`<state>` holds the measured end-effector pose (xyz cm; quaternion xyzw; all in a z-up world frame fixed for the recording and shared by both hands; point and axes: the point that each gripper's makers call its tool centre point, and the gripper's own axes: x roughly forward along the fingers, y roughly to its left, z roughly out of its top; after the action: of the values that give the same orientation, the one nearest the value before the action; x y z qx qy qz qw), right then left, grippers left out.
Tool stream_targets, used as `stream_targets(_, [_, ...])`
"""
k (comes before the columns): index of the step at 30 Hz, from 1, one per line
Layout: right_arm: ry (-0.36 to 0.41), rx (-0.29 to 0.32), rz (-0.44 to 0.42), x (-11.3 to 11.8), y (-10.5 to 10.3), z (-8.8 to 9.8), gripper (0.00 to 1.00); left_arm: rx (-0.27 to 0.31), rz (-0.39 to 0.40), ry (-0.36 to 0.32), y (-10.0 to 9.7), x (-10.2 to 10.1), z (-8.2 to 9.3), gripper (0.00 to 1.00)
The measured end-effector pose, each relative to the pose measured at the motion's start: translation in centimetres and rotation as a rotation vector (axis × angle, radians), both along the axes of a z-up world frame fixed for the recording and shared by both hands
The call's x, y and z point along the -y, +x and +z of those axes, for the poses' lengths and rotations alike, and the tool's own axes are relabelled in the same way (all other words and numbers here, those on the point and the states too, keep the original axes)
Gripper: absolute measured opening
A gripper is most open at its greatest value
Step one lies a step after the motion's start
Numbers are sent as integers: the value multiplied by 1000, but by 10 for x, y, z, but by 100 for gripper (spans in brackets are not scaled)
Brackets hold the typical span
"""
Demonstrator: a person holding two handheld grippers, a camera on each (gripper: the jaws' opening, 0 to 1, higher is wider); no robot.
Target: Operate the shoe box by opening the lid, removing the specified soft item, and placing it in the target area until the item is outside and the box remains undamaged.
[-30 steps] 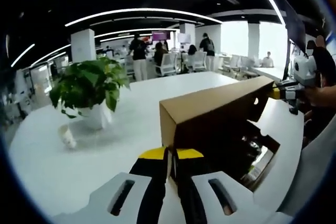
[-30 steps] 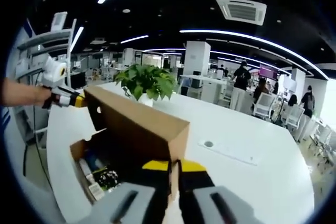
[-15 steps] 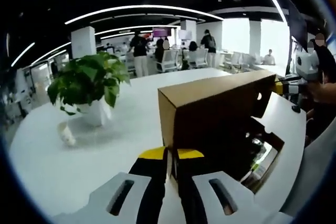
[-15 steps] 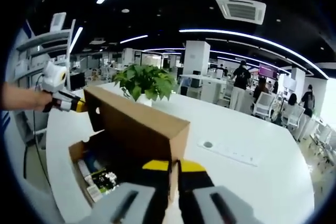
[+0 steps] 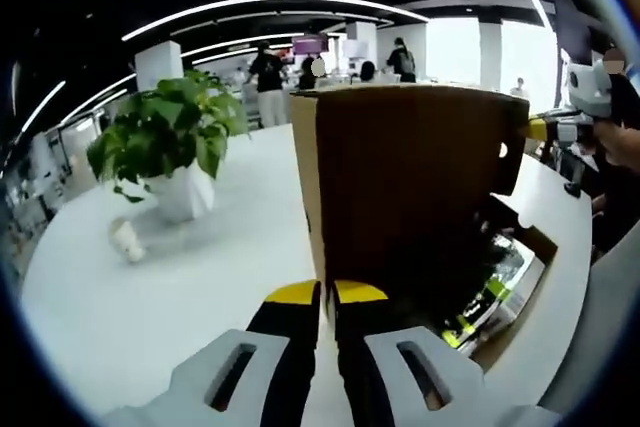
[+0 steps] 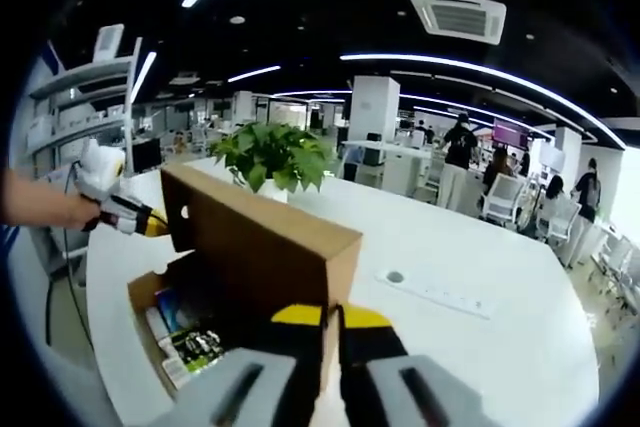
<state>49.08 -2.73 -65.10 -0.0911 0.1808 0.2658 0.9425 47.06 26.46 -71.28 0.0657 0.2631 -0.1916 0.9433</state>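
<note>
A brown cardboard shoe box lid [image 5: 410,177] stands raised over the open box base [image 5: 530,292]. My left gripper [image 5: 325,294] is shut on the lid's near edge, its yellow tips pinching the cardboard. In the right gripper view my right gripper [image 6: 331,317] is likewise shut on the lid [image 6: 260,237] at the opposite corner. Each gripper also appears in the other's view, held by a hand: the right gripper [image 5: 545,129] and the left gripper [image 6: 140,215]. Dark, colourful contents [image 6: 195,342] lie inside the box; which of them is soft I cannot tell.
The box sits on a long white table [image 5: 150,297]. A potted green plant [image 5: 165,142] stands behind it, with a small white object [image 5: 125,240] beside the pot. A round cable port [image 6: 396,275] is set in the tabletop. People and chairs are far back.
The lid has swung up further, standing much steeper in the left gripper view. In the right gripper view the left gripper has dropped slightly lower. Both grips are unchanged.
</note>
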Motion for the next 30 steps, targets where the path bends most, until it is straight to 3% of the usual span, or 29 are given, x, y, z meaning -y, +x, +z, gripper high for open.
stream_targets(15, [11, -10, -8, 0, 8, 2, 0, -43, 17, -7, 6, -1, -30, 1])
stream_targets(30, [24, -10, -6, -1, 12, 1, 1, -1, 11, 5, 8, -1, -29, 0])
